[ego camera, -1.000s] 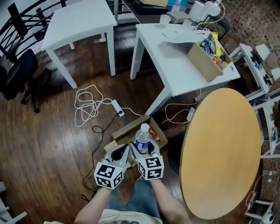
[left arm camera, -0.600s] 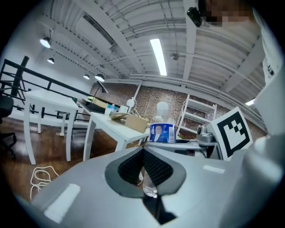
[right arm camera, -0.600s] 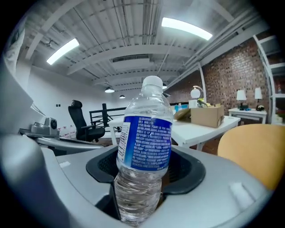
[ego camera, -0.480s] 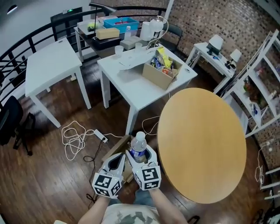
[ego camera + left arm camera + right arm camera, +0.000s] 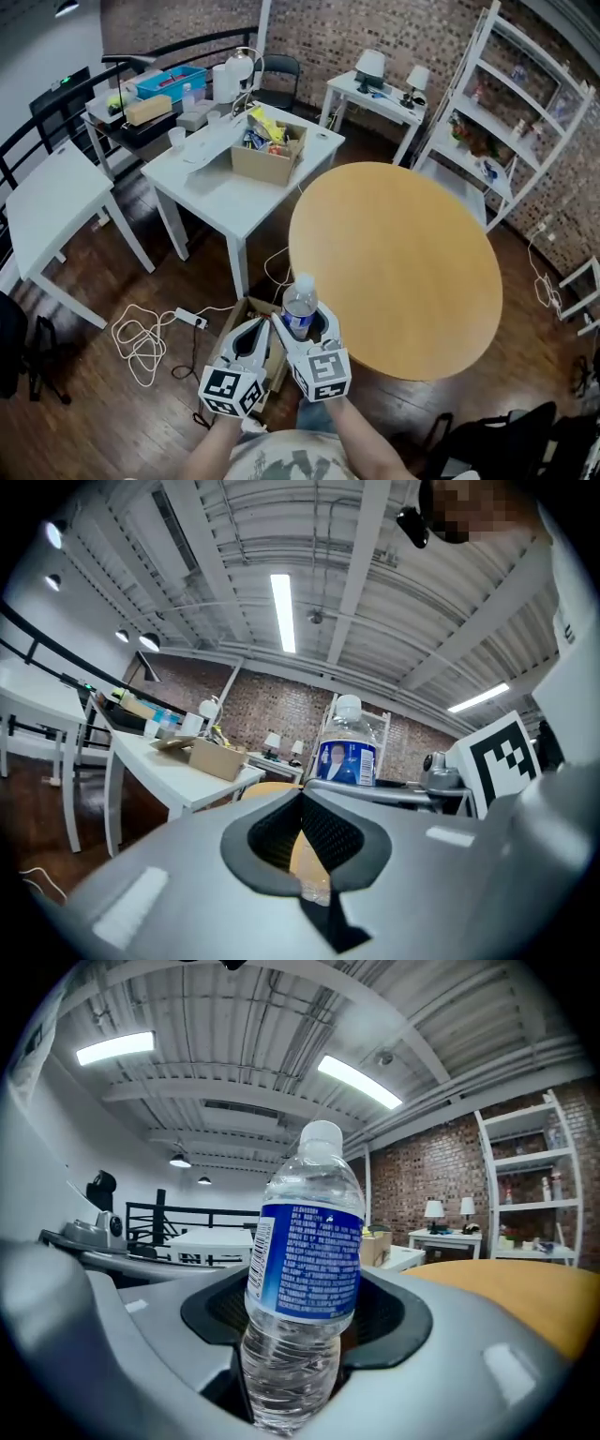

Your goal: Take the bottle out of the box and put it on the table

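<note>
bottle (image 5: 299,305): clear plastic, white cap, blue label; upright, lower centre of the head view, in the air above the box, not yet over the desk
grip point: ribbed lower body, below the label band
handling: probably light and thin-walled, so it dents if squeezed hard; smooth label looks slippery, ribs hold better; top-heavy lean likely with so low a pinch; fill level unclear
right tongs (image 5: 307,324): pinching the bottle from both sides, cap well above the pads
left tongs (image 5: 302,797): pressed together, tips meeting, nothing between; just left of the right tongs
box (image 5: 242,323): open cardboard on the floor, lower centre, under the tongs
desk (image 5: 403,262): round wooden top, centre right, bare; near edge just right of the bottle
step: carry right over the rim, set the base flat, then release
</note>
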`<state>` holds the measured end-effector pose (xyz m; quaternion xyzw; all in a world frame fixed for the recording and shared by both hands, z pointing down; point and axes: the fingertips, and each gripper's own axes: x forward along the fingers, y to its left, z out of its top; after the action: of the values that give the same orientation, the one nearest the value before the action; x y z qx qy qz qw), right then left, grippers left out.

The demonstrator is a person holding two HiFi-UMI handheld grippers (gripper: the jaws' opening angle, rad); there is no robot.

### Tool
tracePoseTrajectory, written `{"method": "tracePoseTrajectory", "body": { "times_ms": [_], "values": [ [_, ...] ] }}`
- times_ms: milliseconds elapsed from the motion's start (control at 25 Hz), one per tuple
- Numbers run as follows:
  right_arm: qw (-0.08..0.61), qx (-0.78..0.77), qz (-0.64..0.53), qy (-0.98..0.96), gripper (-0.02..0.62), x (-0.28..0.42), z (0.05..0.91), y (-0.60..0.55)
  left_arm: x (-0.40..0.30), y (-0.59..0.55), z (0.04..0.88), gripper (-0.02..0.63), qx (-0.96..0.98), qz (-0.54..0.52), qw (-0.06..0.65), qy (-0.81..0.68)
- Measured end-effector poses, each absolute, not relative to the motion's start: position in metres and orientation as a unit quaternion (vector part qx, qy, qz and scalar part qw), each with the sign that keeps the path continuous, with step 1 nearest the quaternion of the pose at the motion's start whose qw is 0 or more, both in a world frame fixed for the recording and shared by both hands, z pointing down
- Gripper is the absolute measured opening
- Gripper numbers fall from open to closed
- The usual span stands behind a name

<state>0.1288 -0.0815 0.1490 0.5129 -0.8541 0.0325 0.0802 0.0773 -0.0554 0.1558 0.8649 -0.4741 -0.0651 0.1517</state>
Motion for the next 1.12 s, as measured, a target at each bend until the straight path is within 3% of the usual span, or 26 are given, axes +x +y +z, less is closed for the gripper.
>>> {"method": "tracePoseTrajectory", "body": {
  "times_ms": [480, 1120],
  "values": [
    [0.071, 0.607, -0.001, -0.791, 0.291, 0.272, 0.125, -0.082, 0.215, -0.064, 0.141, -0.003, 0.914, -0.049, 0.137, -0.378],
    [0.075, 0.707, 0.038, -0.702, 0.293, 0.470, 0.174, -0.085, 0.393, -0.075, 0.162, -0.003, 0.948, -0.004, 0.161, -0.276]
  ]
}}
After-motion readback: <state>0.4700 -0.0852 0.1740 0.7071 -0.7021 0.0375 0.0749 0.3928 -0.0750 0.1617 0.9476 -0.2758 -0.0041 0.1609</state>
